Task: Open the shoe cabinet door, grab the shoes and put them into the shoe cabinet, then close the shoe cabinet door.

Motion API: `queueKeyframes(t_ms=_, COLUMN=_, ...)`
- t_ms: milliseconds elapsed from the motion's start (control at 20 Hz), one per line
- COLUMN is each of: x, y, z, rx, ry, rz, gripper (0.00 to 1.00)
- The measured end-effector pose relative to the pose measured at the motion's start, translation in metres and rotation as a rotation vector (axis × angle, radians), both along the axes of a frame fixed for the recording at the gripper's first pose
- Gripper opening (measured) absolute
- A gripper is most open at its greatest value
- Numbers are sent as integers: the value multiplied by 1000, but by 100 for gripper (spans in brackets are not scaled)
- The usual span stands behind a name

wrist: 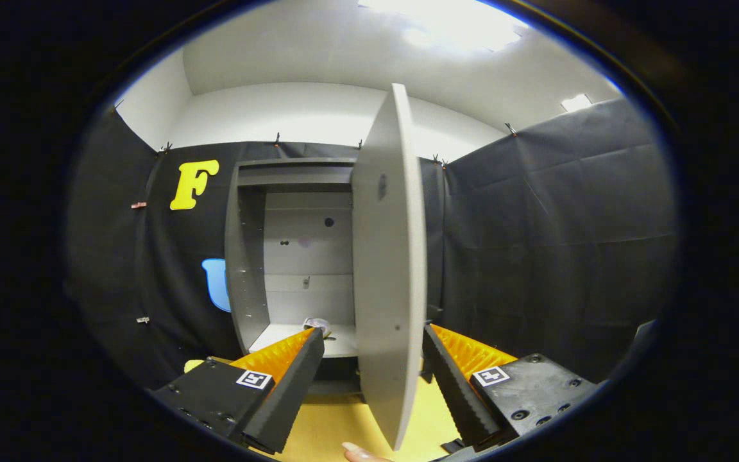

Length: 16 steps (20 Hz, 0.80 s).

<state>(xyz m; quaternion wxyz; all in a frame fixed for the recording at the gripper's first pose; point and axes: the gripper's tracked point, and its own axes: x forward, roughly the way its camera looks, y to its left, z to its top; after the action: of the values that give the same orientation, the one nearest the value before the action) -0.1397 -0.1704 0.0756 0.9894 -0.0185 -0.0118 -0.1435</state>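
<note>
grey cabinet door (387, 269), between spread claw (373, 340) fingers, hides half the interior.

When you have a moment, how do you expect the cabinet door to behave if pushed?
The cabinet door looks like a stiff flat panel, so it should swing rather than flex. It stands ajar, edge-on between the gripper's open jaws, probably light enough to swing easily.

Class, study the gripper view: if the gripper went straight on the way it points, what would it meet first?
Most likely the open cabinet door, whose edge stands between the spread fingers of the gripper. Depth is unclear.
</note>
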Motion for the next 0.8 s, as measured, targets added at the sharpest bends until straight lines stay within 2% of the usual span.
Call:
queueKeyframes(t_ms=250, x=-4, y=-56, z=-10, rx=-14, ry=38, rz=16, gripper=97)
queueKeyframes(t_ms=500, x=17, y=-99, z=-29, rx=29, ry=74, rz=37, gripper=97)
queueKeyframes(t_ms=550, x=37, y=-82, z=-51, rx=39, ry=86, rz=48, gripper=97)
queueKeyframes(t_ms=800, x=60, y=-89, z=-77, rx=50, ry=141, rz=87, gripper=97)
